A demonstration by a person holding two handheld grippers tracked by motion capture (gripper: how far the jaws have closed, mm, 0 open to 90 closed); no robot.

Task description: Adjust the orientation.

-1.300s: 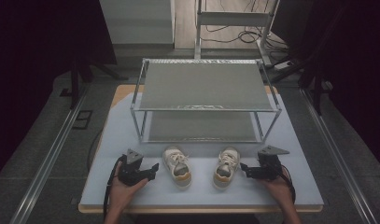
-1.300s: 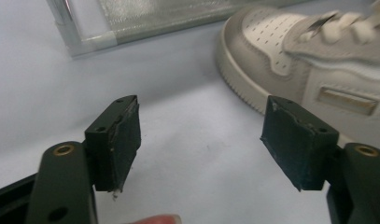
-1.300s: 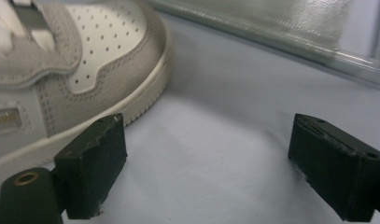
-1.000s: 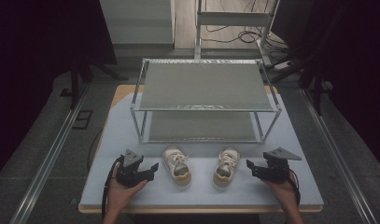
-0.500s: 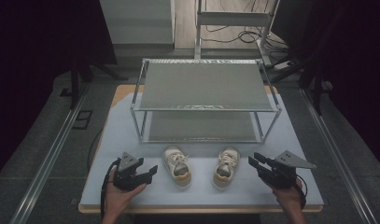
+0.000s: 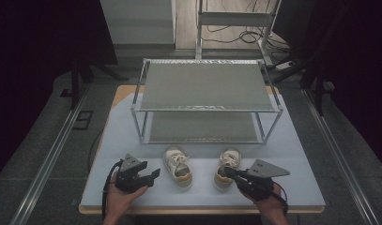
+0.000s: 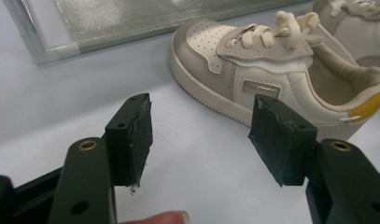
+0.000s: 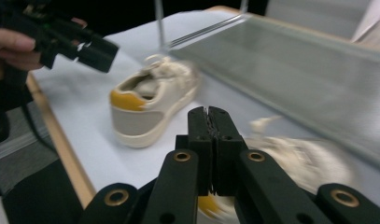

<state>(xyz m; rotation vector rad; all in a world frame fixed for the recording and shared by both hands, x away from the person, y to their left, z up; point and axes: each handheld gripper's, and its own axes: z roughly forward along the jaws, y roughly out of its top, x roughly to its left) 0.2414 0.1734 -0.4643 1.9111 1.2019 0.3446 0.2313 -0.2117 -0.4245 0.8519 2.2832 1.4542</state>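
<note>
Shoes, two, small, cream with laces and a yellow patch at the heel, stood side by side on the pale table (image 6: 301,150) near its front edge, toes toward a two-tier metal rack (image 6: 205,86) just behind them. Left shoe (image 6: 178,166) lay between the two grippers, apart from both; right shoe (image 6: 227,167) lay just beside it, heel end under the tip of the right gripper (image 6: 225,172) as seen from above — whether tip and heel touched could not be told. Right gripper's jaws had just been closing and stood pressed flat together with nothing between them; in the right gripper view its own closed jaws pointed over the blurred near shoe toward the rack. Left gripper (image 6: 154,173) was held low at the front left, aimed at the left shoe (image 7: 271,88); its jaws stood apart, bare table between them — the shoe's side lay just beyond the pads (image 7: 140,135), untouched.
</note>
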